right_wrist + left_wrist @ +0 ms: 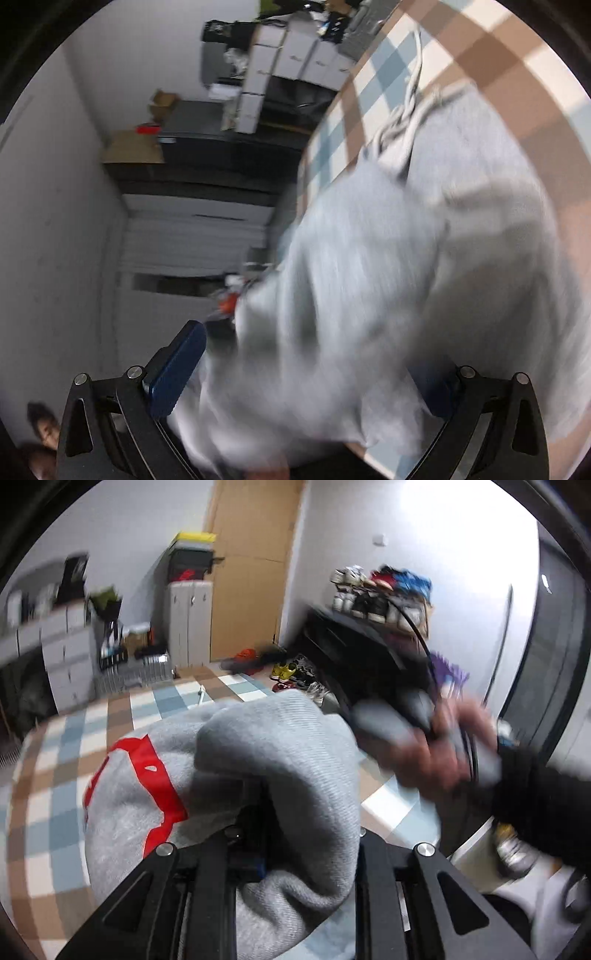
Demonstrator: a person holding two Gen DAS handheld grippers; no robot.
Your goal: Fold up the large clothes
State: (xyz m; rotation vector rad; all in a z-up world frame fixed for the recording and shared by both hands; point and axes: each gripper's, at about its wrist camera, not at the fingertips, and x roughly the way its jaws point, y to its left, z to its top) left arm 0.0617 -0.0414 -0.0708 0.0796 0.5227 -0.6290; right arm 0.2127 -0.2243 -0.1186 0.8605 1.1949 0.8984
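Sweatshirt (280, 746) first: a big grey one with a red print (147, 775), and it fills most of both views, bunched and lifted over the checked cloth (55, 794) that covers the surface we work on. In the right wrist view it drapes across the cloth, its white drawstrings (402, 107) trailing toward the far edge. We judge the fold to be barely begun: no flat panel, no neat crease shows, only loose rolls of fabric in mid-air, so laying it out, bringing the sleeves in and doubling the body all seem left to do.

Next in size, our left gripper (255, 834) has fabric heaped right over its fingers; the jaws sit nearly closed and appear clenched on a bundle of sweatshirt, though the pads themselves are buried.

Our right gripper (295, 369) has its jaws wide apart, one blue pad (173, 369) standing clear at the left, with grey fabric lying between. Blur keeps us from telling whether that cloth is gripped or only draped there.

Smallest, our right hand (436, 749) shows blurred in the left wrist view, wrapped round its gripper's handle.
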